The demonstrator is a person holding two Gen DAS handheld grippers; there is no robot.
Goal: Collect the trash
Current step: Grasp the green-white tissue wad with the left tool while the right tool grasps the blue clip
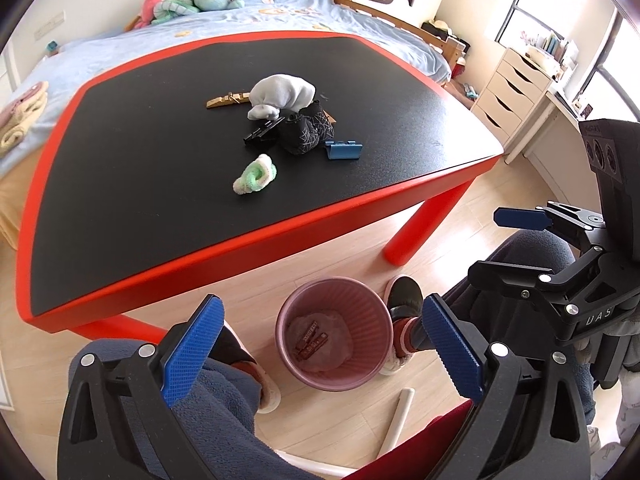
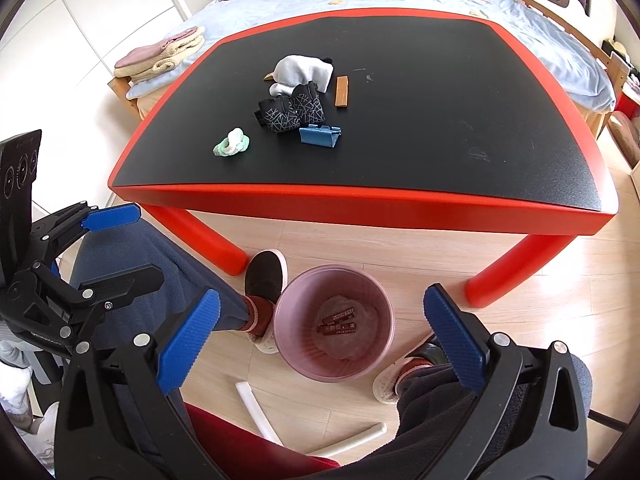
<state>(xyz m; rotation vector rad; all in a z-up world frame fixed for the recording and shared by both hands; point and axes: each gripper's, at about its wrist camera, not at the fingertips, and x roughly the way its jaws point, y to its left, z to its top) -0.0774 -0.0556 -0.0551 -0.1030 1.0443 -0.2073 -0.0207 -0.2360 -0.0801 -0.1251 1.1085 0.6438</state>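
Note:
A pink waste bin point(image 1: 286, 316) point(image 2: 385, 304) stands on the wood floor in front of the red-edged black table point(image 1: 120, 184) point(image 2: 440, 140). Inside it lie dark brown wrappers point(image 1: 312, 346) point(image 2: 338, 323) on crumpled pale paper. My left gripper point(image 1: 322, 350) hangs open above the bin, nothing between its blue pads. My right gripper point(image 2: 320, 342) is also open and empty over the bin. Each gripper shows in the other's view, the right point(image 1: 508, 246) and the left point(image 2: 120, 248). On the table lie a green-white knit piece point(image 1: 256, 174) point(image 2: 232, 142) and a blue clip point(image 1: 342, 150) point(image 2: 320, 136).
Grey-white socks point(image 1: 280, 94), black patterned socks point(image 2: 290, 112), a black clip point(image 1: 262, 132) and wooden pegs point(image 2: 342, 92) also lie on the table. A person's blue-trousered legs and slippers point(image 2: 264, 280) flank the bin. A red chair seat point(image 2: 240, 440) is below, a bed point(image 1: 120, 48) behind.

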